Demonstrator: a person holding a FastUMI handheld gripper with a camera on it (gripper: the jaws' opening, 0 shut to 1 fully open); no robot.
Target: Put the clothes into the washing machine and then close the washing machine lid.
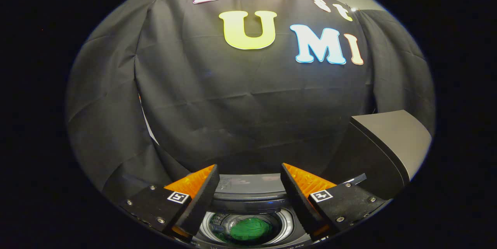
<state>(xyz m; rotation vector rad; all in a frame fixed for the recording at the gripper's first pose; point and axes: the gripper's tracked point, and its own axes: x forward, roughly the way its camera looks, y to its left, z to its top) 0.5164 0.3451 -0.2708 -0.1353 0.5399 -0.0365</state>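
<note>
- Fingers of the gripper (248,187) stand wide apart with nothing held between them; we see them hang above the washing machine (248,198).
- We find the green clothes (250,228) down in the middle of the machine's drum (285,222), below the gap between the fingers.
- We see the washing machine lid (388,140) raised, tilted up at the machine's right edge, beyond the right finger.
- We see the booth's black cloth wall (233,105) behind the machine's back edge.
</note>
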